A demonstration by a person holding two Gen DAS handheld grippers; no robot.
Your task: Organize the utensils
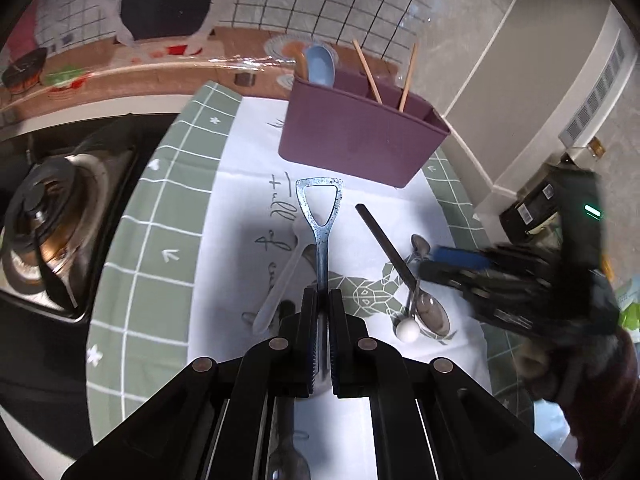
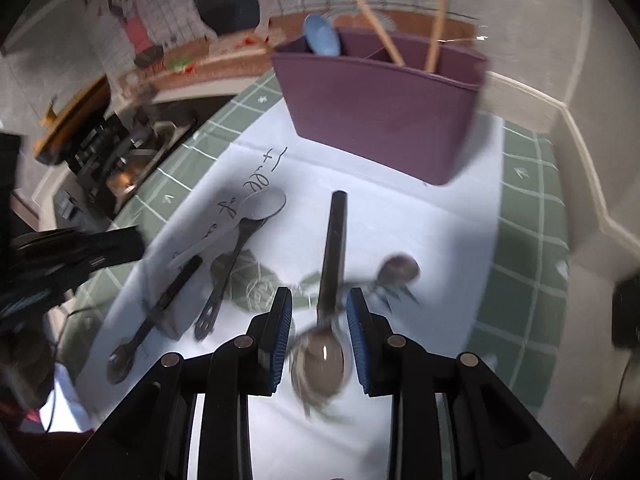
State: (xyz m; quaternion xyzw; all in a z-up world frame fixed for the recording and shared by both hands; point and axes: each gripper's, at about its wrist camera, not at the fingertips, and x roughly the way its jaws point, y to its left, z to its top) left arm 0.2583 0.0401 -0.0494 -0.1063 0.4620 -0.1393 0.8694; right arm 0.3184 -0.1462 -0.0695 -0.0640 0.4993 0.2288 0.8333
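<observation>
Our left gripper [image 1: 323,300] is clamped tight on a metal utensil with a triangular loop handle [image 1: 319,216], lifted off the white cloth [image 1: 248,152], loop end pointing toward the purple holder [image 1: 360,136]. We see the right gripper [image 2: 320,316] with jaws partly apart, straddling a dark-handled spoon [image 2: 326,320]; the frame is blurred, so we cannot tell whether the pads touch it. On the cloth to its left lie a white plastic spoon [image 2: 256,208], a slotted dark utensil [image 2: 228,272] and a black-handled spoon [image 2: 152,320]; a small spoon [image 2: 398,270] lies to its right. We see a blue spoon [image 1: 320,66] and two chopsticks [image 1: 368,72] standing in the holder's compartments.
</observation>
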